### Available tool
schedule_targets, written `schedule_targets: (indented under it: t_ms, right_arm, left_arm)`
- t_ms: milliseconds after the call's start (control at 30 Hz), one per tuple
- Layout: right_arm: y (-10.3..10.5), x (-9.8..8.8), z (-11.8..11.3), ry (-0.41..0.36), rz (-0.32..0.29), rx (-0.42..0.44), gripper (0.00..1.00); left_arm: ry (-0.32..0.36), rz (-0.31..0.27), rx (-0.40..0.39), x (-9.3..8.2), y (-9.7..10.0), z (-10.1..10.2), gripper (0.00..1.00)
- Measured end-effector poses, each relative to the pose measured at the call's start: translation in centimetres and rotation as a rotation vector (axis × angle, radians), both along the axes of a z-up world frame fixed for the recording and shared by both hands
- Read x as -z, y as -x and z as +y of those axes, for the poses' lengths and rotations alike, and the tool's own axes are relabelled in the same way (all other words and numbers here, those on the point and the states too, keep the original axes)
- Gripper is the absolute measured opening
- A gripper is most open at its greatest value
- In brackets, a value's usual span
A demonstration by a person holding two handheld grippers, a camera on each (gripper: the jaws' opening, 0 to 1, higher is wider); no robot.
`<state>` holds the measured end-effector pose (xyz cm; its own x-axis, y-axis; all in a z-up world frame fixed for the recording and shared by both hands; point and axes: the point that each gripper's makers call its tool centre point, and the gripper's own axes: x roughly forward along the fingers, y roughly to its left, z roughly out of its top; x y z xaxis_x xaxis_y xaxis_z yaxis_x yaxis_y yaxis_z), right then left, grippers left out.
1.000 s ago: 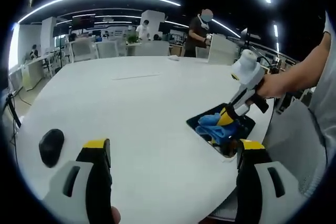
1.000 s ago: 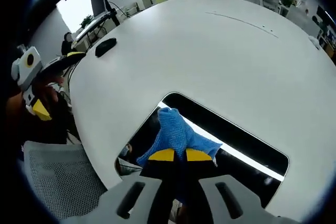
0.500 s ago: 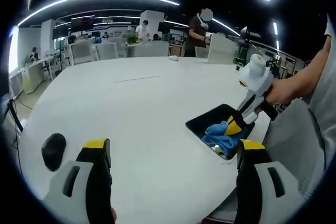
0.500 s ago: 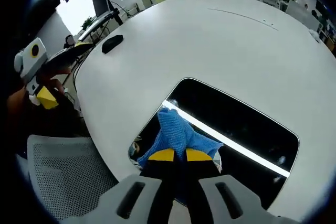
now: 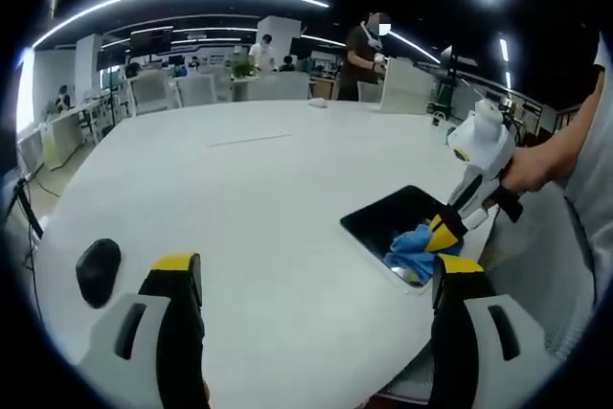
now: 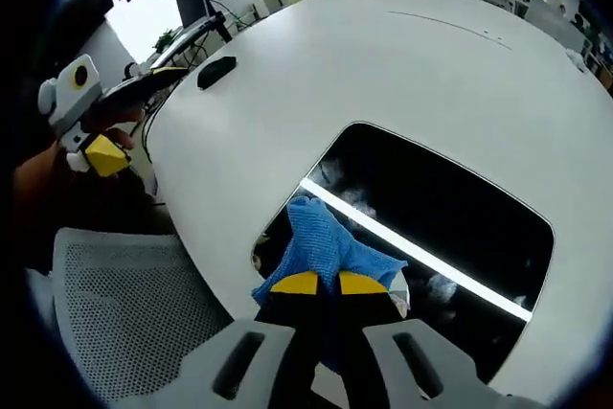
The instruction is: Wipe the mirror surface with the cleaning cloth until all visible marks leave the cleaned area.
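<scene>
**Cloth pinched at the mirror's near end**

Clenched on the blue cleaning cloth [image 6: 326,246]: right gripper [image 6: 321,284], yellow tips together with the fabric bunched between and spilling ahead of them. Pressed onto the mirror [image 6: 450,217], a dark rounded rectangle lying flat on the white table [image 6: 402,74], close to the table's edge. Cloth at the mirror's end nearest the right gripper, over the corner by the edge; a bright strip of reflected light running across the glass just beyond it, with pale smudges on the dark surface past that.

From the left gripper view: same cloth [image 5: 414,246] at the near corner of the mirror [image 5: 388,220], right gripper [image 5: 442,234] angled down onto it, held by a hand [image 5: 522,171]. Left gripper [image 5: 311,280] released, jaws spread wide and apart above the table [image 5: 239,198], well away from the cloth, grasping nothing. Black mouse [image 5: 98,270] on the table off to that gripper's left.

No legible brand, label or writing anywhere.
</scene>
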<state>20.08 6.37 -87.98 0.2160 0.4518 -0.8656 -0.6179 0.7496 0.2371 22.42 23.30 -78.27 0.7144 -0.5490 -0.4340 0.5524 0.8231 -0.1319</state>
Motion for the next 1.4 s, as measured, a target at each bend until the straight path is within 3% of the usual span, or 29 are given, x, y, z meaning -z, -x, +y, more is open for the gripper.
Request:
schedule_targets:
  t_ms: [233, 300, 400, 867, 1400]
  right_arm:
    - [1.0, 0.0, -0.1, -0.012, 0.011, 0.009, 0.0]
    - [1.1, 0.0, -0.4, 0.03, -0.026, -0.042, 0.0]
    - [1.8, -0.1, 0.0, 0.026, -0.024, -0.036, 0.0]
    - [2.4, 0.1, 0.1, 0.002, 0.023, -0.012, 0.0]
    - [2.4, 0.0, -0.1, -0.006, 0.026, -0.015, 0.0]
  left_arm:
    - [0.002, 0.014, 0.013, -0.1, 0.2, -1.2, 0.99]
    - [0.003, 0.013, 0.014, -0.2, 0.1, -1.2, 0.99]
    - [0.007, 0.013, 0.012, 0.2, -0.2, -0.9, 0.99]
    - [0.011, 0.024, 0.021, 1.2, -0.5, -0.3, 0.99]
    - [0.014, 0.022, 0.02, 1.2, -0.3, -0.6, 0.99]
